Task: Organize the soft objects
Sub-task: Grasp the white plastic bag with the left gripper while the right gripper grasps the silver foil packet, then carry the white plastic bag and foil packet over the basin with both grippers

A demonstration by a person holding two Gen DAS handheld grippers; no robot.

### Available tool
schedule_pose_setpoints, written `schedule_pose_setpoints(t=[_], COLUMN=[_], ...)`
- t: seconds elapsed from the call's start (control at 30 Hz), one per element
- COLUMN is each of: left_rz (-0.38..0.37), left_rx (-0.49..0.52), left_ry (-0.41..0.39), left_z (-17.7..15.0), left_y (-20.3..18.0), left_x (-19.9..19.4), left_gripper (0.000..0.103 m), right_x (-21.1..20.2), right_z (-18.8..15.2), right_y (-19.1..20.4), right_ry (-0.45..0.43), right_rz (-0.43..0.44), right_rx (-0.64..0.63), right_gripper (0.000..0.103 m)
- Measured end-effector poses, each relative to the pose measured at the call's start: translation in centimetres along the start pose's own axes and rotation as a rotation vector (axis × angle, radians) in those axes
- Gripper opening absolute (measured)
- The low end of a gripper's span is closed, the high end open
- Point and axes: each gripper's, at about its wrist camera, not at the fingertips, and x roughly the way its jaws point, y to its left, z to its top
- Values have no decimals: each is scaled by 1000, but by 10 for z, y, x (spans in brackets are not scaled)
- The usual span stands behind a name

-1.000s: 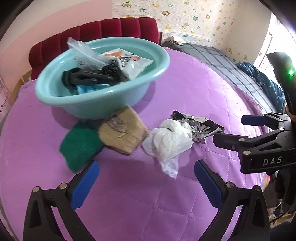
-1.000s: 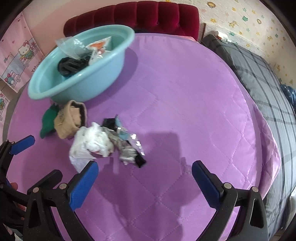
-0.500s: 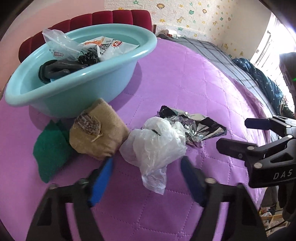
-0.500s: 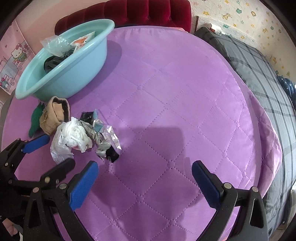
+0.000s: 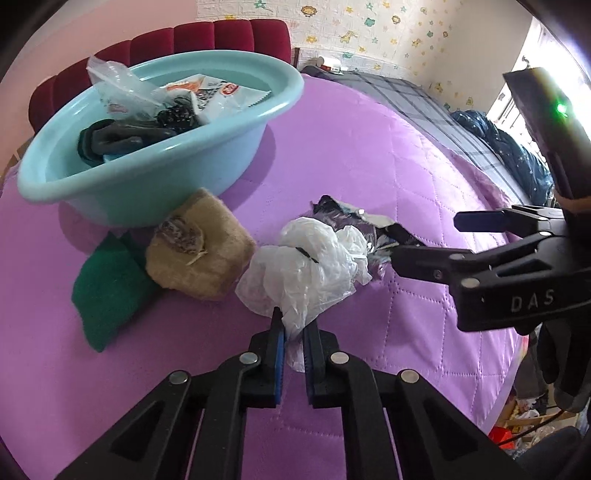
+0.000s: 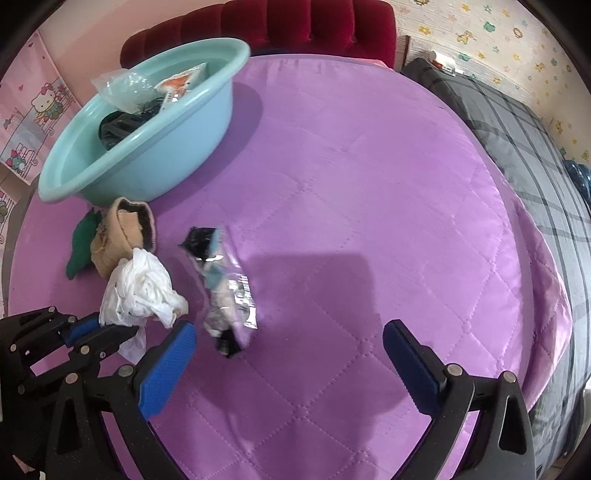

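Observation:
A crumpled white plastic bag [image 5: 314, 266] lies on the purple quilt; it also shows in the right wrist view [image 6: 140, 291]. My left gripper [image 5: 293, 332] is shut on the bag's near tail. A silver and black foil wrapper [image 6: 221, 291] lies just right of the bag. A tan knitted item [image 5: 199, 251] and a green cloth [image 5: 107, 291] lie beside the teal basin [image 5: 207, 147]. My right gripper [image 6: 288, 354] is open and empty above the quilt, right of the wrapper.
The basin [image 6: 155, 155] holds black gloves, clear bags and a snack packet. A red headboard [image 6: 314, 26] stands behind. A grey plaid blanket [image 6: 517, 129] lies beyond the quilt's right edge.
My left gripper moved in and closed on the white bag's tail. My right gripper came lower and closer to the wrapper, still open.

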Motion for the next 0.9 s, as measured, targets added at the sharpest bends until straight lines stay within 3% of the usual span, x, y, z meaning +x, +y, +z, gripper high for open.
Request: schedule_pose_setpoints(t=[0.27, 0.4, 0.47, 0.9], left_rz=[24, 20, 21, 19], left_rx=[-16, -31, -37, -24], left_ry=[-9, -12, -12, -21], left_z=[-12, -17, -20, -25], left_y=[12, 16, 18, 25], left_x=[-15, -17, -19, -38], left_gripper=[9, 9, 9, 9], right_x=[13, 22, 24, 3], right_z=[8, 9, 7, -14], right_y=[18, 27, 30, 52], right_ry=[17, 39, 47, 29], right_rz=[42, 45, 70, 57], right_rx=[-34, -47, -41, -52], right_gripper=[100, 71, 35, 28])
